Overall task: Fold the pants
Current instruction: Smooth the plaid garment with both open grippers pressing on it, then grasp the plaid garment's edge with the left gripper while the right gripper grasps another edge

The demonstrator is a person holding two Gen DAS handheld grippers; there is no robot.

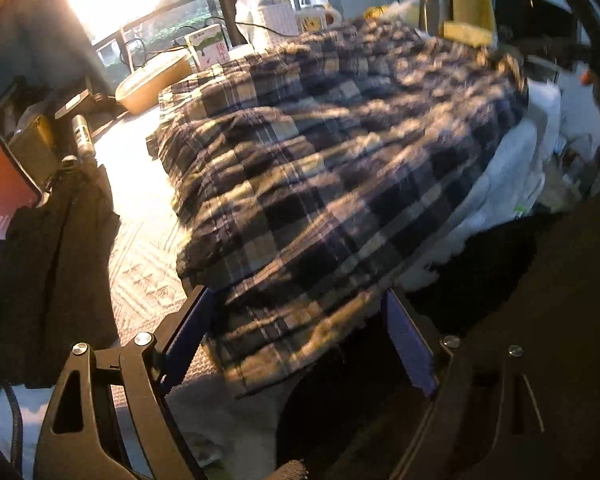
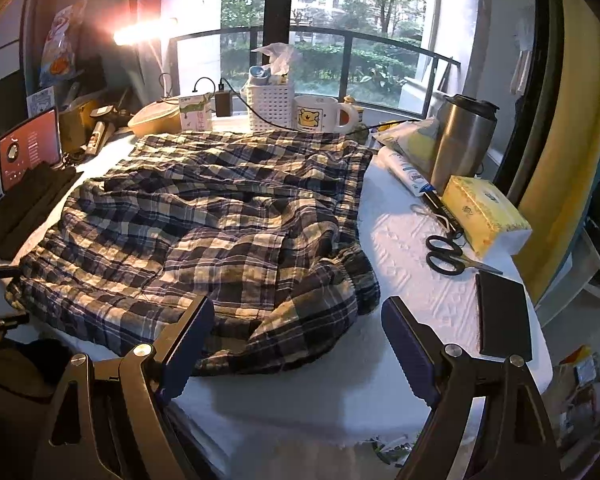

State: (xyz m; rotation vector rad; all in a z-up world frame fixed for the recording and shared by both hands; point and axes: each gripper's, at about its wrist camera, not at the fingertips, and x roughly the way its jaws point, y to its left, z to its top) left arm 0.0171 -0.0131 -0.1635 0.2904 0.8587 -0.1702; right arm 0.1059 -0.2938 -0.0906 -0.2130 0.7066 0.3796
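The plaid pants, dark blue and cream check, lie crumpled across the white patterned tablecloth. In the right wrist view the waistband bunches at the near right, a hem flap lying toward me. My right gripper is open, its jaws wide apart just above the near edge of the pants, holding nothing. In the left wrist view the pants fill the middle, blurred by motion. My left gripper is open, its jaws straddling the near cloth edge without pinching it.
Right of the pants lie black scissors, a yellow tissue box, a steel tumbler and a black phone. At the back stand a mug, a white basket and a bowl. A tablet stands at left.
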